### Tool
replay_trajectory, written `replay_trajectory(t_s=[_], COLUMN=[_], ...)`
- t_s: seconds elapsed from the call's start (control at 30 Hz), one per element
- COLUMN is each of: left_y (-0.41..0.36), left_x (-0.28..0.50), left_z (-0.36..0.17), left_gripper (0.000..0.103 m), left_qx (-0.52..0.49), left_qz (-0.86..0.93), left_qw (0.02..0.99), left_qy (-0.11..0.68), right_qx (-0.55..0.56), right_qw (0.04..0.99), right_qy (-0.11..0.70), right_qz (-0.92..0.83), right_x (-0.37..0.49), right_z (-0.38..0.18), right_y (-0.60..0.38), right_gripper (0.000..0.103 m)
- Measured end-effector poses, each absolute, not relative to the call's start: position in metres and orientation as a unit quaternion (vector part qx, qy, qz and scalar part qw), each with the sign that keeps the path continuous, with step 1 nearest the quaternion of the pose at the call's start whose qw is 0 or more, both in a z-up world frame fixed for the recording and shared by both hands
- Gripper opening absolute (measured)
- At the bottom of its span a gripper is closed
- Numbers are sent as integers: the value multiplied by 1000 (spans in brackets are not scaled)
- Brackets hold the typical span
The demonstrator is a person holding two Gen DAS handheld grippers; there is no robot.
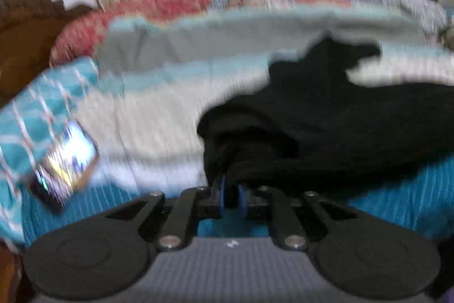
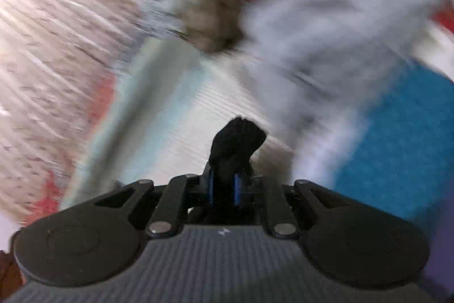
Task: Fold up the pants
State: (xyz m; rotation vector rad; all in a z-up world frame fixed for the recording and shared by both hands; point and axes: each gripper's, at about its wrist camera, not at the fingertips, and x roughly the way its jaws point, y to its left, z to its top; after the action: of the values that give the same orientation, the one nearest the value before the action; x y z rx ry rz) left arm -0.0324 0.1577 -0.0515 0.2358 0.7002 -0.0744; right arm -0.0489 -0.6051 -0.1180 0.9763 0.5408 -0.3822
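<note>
Left wrist view shows my left gripper (image 1: 230, 189) pinching the black pants (image 1: 326, 115) heaped just ahead, my right gripper (image 2: 224, 186) clamping another bit: I judge the fold-carry underway, next laying flat.

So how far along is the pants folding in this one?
Early, as far as the blurred views show. Done: both grippers have hold of the black pants; the left gripper pinches bunched cloth, the right gripper clamps a tuft. In hand: carrying the pants over the striped bedspread. Left: the pants lie crumpled, with no neat fold visible, so spreading and folding remain.
</note>
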Motion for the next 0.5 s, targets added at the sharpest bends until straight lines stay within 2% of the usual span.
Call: replay_trajectory(t_s=[0.07,0.13,0.17,0.2,0.27,0.37,0.5], left_y=[155,155,159,165,182,220,257], left_x=[-43,-58,-62,-67,-75,-74,-42], left_z=[-62,-55,-49,-42,-24,10,31], left_gripper=[18,30,34,40,42,50,50], left_qx=[135,139,130,116,80,-17,-104], left_qz=[-35,-47,-52,-56,-60,-43,-14], left_qw=[925,928,929,931,939,953,955], left_qy=[352,344,343,341,329,298,277], right_qx=[454,456,450,431,389,355,338], right_qw=[818,822,823,832,855,883,903], right_qy=[285,269,263,252,234,206,210], right_qz=[-208,-207,-225,-241,-252,-228,-162], right_x=[-66,-81,-86,-89,-90,-86,-49], right_z=[-131,-128,-120,-109,-87,-60,-43], right_y=[-603,-607,-608,-606,-603,-588,-554], right_gripper=[28,34,44,47,47,47,47])
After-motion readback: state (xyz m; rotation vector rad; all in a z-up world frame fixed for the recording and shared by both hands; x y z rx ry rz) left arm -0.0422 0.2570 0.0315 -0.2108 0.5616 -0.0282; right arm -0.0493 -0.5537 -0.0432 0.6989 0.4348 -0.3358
